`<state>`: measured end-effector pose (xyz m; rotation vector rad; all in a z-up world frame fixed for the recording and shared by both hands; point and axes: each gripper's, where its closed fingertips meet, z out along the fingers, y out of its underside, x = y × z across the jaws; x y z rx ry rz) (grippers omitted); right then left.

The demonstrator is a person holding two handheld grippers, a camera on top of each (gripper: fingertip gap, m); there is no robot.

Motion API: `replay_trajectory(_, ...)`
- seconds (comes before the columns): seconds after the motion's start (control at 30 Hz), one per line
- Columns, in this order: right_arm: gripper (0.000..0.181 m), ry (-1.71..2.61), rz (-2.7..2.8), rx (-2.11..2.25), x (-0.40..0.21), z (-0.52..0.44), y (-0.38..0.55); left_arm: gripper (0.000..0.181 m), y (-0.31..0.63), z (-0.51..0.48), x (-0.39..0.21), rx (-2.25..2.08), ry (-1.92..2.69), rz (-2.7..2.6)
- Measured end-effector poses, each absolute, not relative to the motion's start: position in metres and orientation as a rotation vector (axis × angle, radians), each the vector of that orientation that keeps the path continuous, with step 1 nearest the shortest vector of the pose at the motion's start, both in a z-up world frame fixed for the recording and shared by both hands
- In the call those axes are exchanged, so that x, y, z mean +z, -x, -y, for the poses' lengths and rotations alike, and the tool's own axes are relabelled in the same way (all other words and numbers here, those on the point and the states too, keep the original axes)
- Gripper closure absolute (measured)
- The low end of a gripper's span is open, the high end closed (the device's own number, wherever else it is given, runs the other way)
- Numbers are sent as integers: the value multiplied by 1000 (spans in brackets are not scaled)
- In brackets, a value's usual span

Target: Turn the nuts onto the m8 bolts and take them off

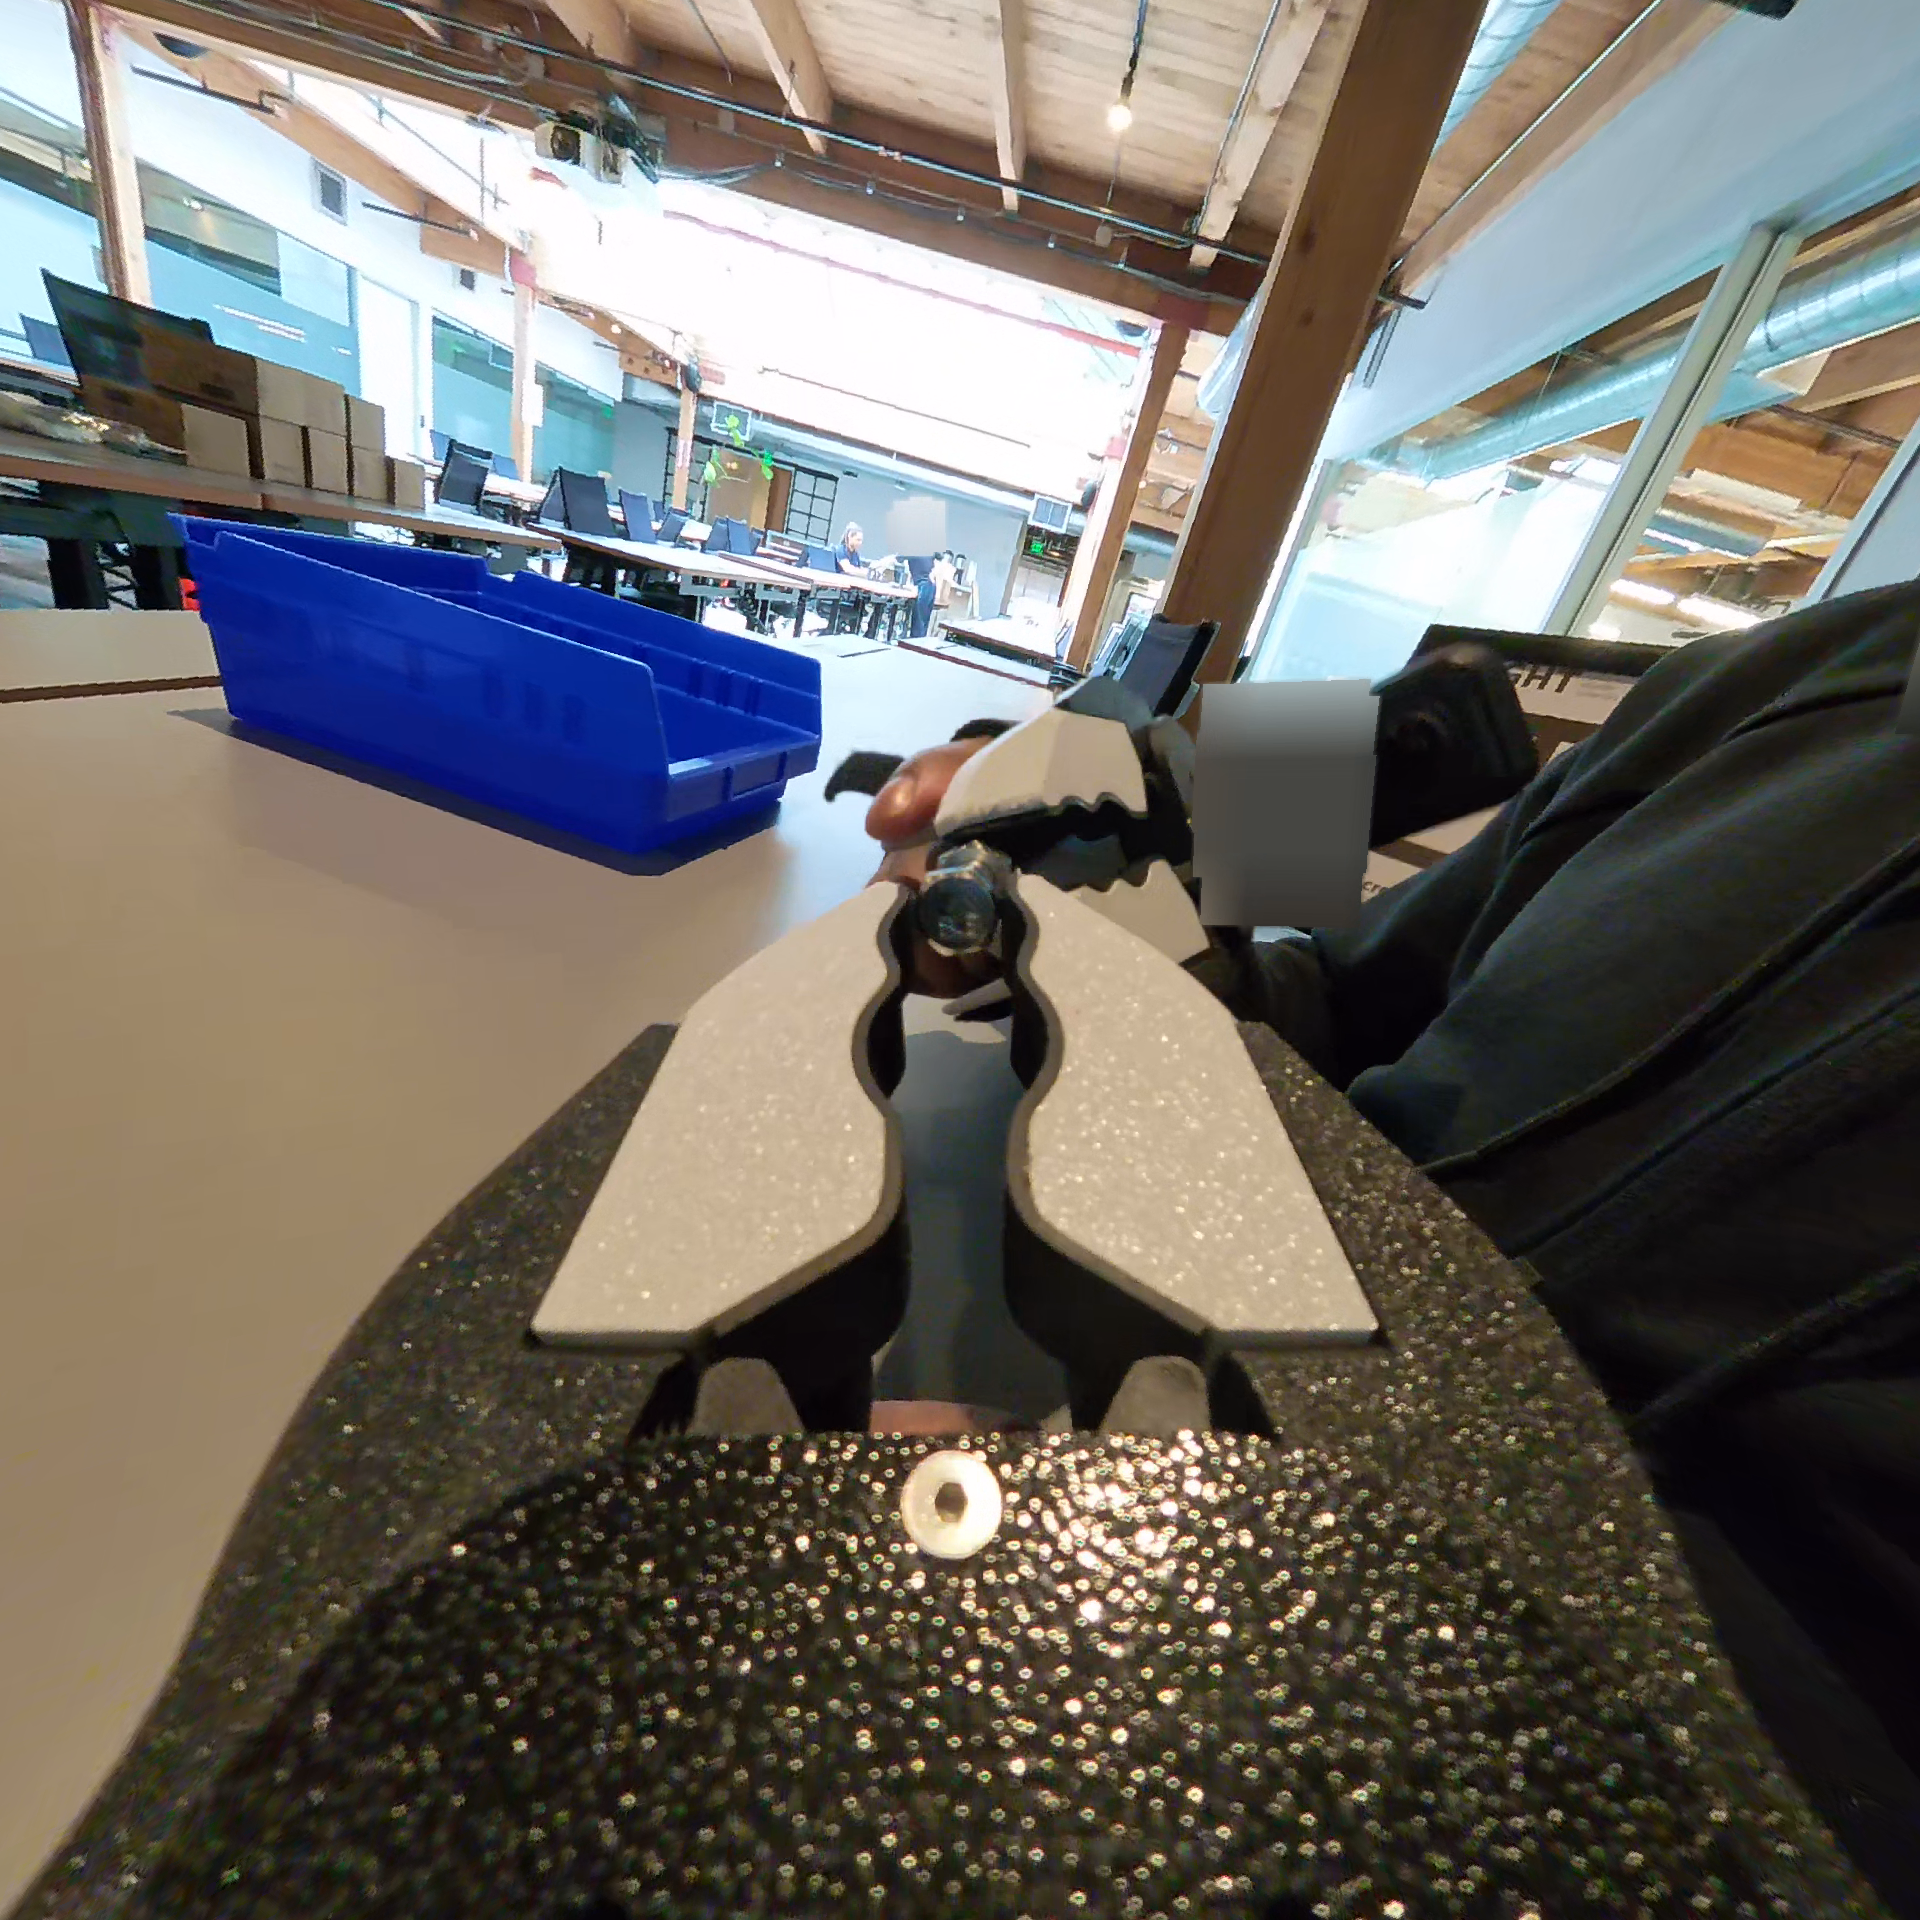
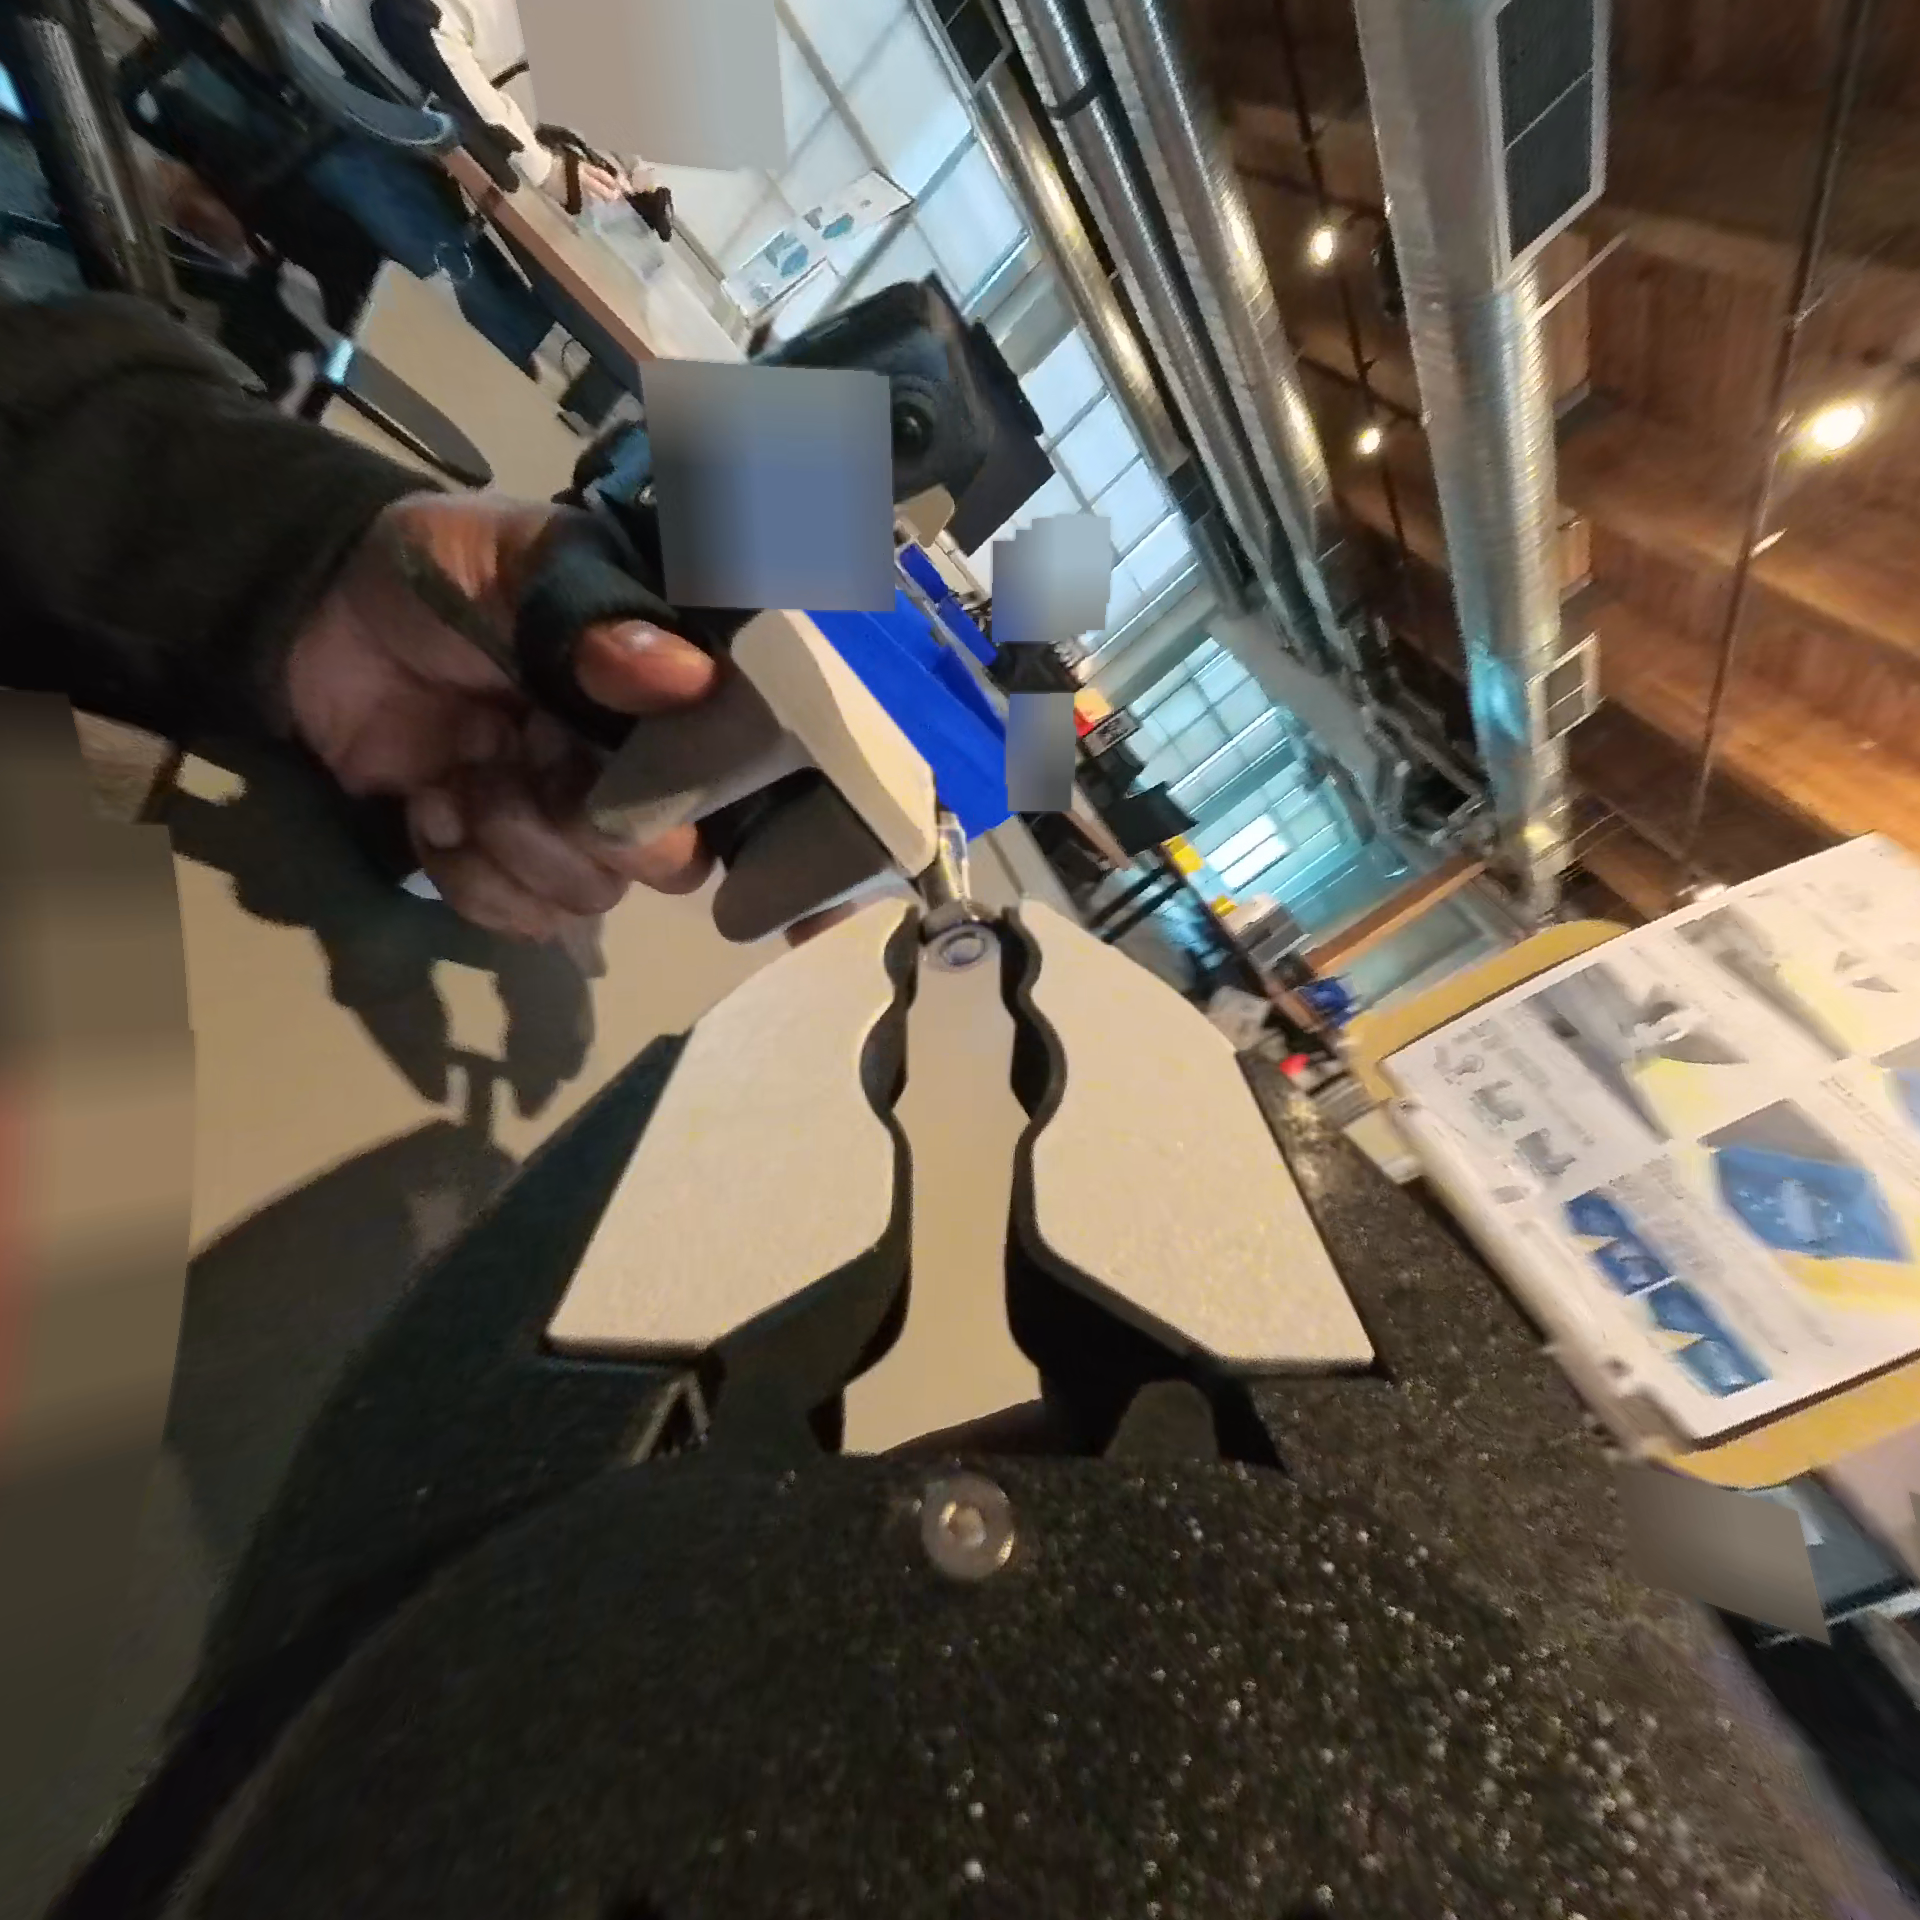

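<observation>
Clamping one bolt [image 1: 956, 920] end-to-end, left gripper [image 1: 958, 914] and right gripper [image 2: 961, 948], blue bin [image 1: 499, 675] beyond.

Grey, speckled fingers [image 1: 727, 1122] on a glittering black tool body. Shiny silver bolt [image 1: 954, 914] at the tool tips. Bright blue bin [image 1: 499, 686] ahead-left of the tool, on pale beige worktop [image 1: 260, 1039]. Dark sleeve [image 1: 1662, 987] to the right.

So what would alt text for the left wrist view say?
The left gripper clamps a silver bolt's head, while the right gripper closes on its far end. A blue bin sits on the grey table behind.
</observation>
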<state>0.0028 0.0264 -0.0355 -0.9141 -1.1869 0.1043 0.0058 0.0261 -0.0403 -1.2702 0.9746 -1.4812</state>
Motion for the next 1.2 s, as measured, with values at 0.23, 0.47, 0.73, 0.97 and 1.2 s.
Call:
replay_trajectory(0.23,167,1450,996,1177,-33,-13,-5,167,-9,-13,-42,-1451,1224,-1065)
replay_trajectory(0.47,147,1252,1057,955,-30,-18,-13,166,-8,-19,-41,-1452,1243,-1022)
replay_trajectory(0.73,149,870,1245,199,-35,-18,-16,166,-10,-19,-43,-1442,1255,-1036)
replay_trajectory(0.97,169,819,1264,145,-40,-13,-10,166,-13,-19,-45,-1426,1276,-1048)
replay_trajectory(1.2,174,943,1200,410,-33,-12,-11,166,-13,-18,-45,-1422,1268,-1055)
